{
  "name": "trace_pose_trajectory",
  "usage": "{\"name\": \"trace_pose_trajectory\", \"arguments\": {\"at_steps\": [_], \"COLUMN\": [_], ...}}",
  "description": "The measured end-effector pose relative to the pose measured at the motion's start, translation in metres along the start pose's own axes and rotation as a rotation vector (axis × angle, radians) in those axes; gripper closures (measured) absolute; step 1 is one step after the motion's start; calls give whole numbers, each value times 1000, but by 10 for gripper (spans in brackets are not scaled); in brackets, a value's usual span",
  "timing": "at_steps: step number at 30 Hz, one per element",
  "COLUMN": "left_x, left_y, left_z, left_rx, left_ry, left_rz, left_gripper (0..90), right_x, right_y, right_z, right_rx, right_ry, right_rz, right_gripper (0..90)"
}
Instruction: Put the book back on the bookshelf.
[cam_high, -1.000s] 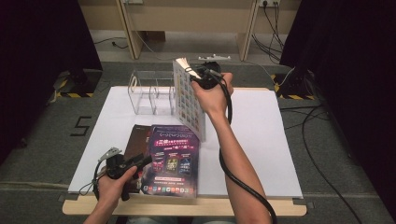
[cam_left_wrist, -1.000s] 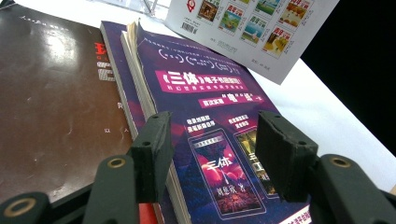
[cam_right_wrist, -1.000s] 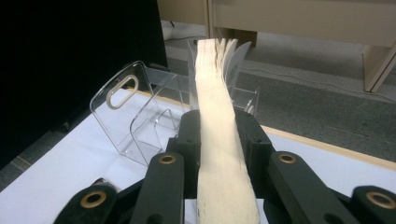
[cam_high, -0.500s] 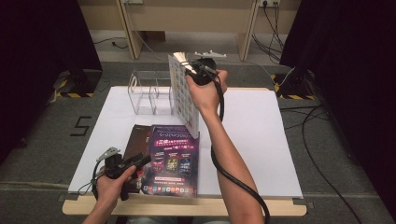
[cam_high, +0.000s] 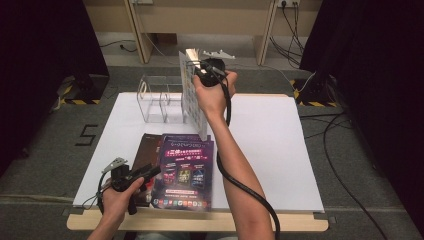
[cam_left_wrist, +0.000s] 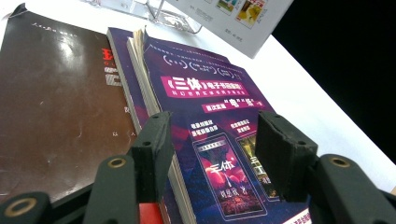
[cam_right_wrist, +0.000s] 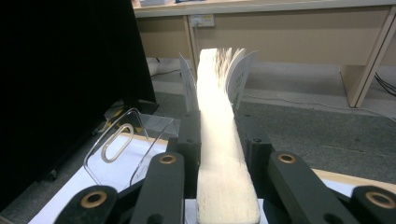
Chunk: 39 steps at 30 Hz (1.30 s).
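My right gripper is shut on a white book with a grid-patterned cover, held upright and off the table just right of a clear acrylic rack. In the right gripper view the jaws clamp the book's page block, whose covers splay at the far end. A purple book lies flat on another like it near the front edge, beside a dark brown book. My left gripper stands open at the purple book's left edge, its jaws over the cover without pressing it.
The white table has free room on its right half. The rack stands at the back left with upright dividers. A cable trails from the right gripper along the forearm. Grey floor and desk legs lie beyond the table.
The right gripper has carried the white book a little up, farther back and to the left, closer to the rack. The left gripper has stayed put.
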<state>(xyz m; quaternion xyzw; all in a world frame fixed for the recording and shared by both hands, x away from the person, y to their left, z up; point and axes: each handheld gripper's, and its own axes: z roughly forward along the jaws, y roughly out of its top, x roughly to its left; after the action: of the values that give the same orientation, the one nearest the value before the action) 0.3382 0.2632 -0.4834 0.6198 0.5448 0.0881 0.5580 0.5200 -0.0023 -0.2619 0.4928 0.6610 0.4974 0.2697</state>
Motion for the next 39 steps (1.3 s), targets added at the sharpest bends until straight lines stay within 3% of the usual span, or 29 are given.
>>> {"name": "trace_pose_trajectory", "arguments": {"at_steps": [19, 39], "left_x": [0, 1], "left_y": [0, -1], "left_z": [0, 1], "left_rx": [1, 5], "left_ry": [-4, -1], "left_rz": [-4, -9], "left_gripper": [454, 454], "right_x": [3, 0], "right_y": [5, 4], "right_z": [20, 35], "right_rx": [-36, -52], "right_ry": [-25, -20], "right_rz": [26, 45], "right_gripper": [745, 745]}}
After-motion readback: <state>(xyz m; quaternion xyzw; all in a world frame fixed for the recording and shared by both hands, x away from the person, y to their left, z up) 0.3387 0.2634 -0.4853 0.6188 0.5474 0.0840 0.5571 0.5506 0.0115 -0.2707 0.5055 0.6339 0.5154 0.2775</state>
